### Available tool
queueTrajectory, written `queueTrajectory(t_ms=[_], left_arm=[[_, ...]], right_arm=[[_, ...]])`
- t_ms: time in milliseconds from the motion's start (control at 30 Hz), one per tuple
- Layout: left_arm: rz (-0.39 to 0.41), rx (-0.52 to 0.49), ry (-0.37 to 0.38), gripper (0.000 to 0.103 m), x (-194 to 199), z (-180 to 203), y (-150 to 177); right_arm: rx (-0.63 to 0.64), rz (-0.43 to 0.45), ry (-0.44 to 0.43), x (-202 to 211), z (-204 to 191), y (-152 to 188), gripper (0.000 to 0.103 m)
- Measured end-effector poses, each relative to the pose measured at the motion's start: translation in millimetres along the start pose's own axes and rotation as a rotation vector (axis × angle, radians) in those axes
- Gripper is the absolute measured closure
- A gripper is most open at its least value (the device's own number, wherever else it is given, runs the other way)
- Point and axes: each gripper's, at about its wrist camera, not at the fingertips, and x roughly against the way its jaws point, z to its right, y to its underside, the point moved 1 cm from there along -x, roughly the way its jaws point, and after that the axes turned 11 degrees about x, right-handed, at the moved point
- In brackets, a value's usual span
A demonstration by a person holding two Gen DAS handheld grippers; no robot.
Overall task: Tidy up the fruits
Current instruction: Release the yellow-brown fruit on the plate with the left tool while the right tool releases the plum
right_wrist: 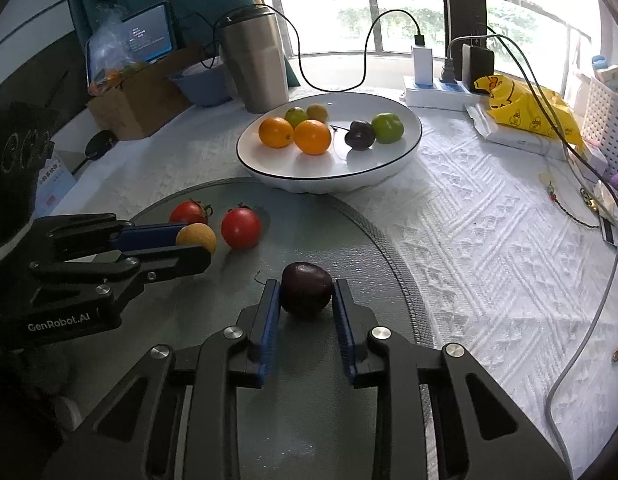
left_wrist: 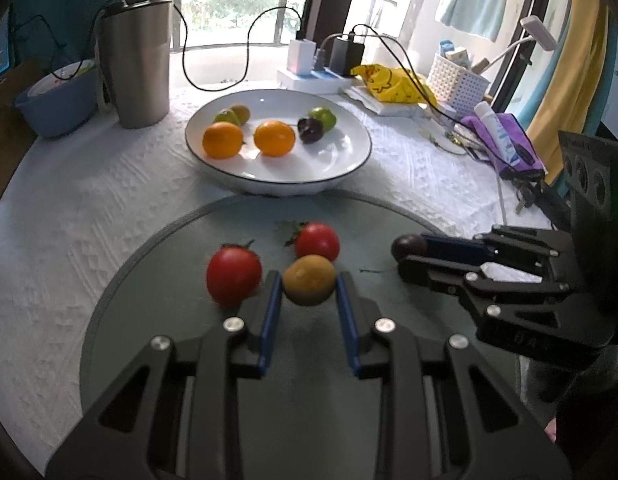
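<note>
While both of my grippers point down at the round glass mat (right_wrist: 349, 240), each has its blue pads pressed on a fruit. My left gripper (left_wrist: 309, 280) is clamped on a yellow-brown fruit (left_wrist: 309, 280), one pad on each flank. At 10 o'clock from that fruit, just beside my left pad, sits one red tomato (left_wrist: 233, 276); at 12 o'clock, touching the fruit or nearly so, sits a second tomato (left_wrist: 317, 240) with its green stem to the left.

My right gripper (right_wrist: 306, 294) is closed on a dark purple plum (right_wrist: 306, 294), which rests on the mat between the pads. From the left wrist view that plum shows only as a dark round tip at the end of my right fingers (left_wrist: 449, 250), at 3 o'clock from the tomatoes.

Beyond the mat, at 12 o'clock on the white textured cloth (right_wrist: 489, 240), stands a white bowl (right_wrist: 405, 148) with a dark rim. Inside it lie two oranges (right_wrist: 312, 137), two green fruits (right_wrist: 387, 128), a small brownish one (right_wrist: 317, 112) and another dark plum (right_wrist: 360, 135). At 10 o'clock from the bowl stands a steel tumbler (right_wrist: 255, 68) with a black cable draped over its lid.
</note>
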Motion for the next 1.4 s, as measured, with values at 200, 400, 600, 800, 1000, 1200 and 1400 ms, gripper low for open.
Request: queueTrajectory(t_ms=[200,400,600,800,1000,1200,1400], left_arm=[[0.020,0.002,0.008,0.074,7.2,-0.3,-2.2],[0.041,0.003,0.014,0.074,14.6,-0.8,-6.4],[0.062,0.002,0.014,0.074,19.0,-1.4,-15.3],[0.078,0.004,0.019,0.074,21.6,-2.6,-25.3],[0.083,0.004,0.022,0.074,18.1,-5.2,-38.9],[0.082,0.003,0.026,0.074,11.3,-8.1,-53.2],[0.081,0.006,0.033,0.074,0.5,-10.3,-71.0]], right_arm=[[0.005,0.014,0.007,6.2,-2.2,-5.3,0.075],[0.009,0.032,0.007,12.5,-4.2,-11.4,0.075],[0.009,0.046,0.013,15.8,-3.2,-16.2,0.075],[0.006,0.060,0.021,18.3,2.0,-24.5,0.074],[0.006,0.070,0.023,16.2,8.1,-36.2,0.074],[0.008,0.072,0.021,8.4,16.0,-51.5,0.074],[0.008,0.076,0.016,0.3,25.4,-65.4,0.074]])
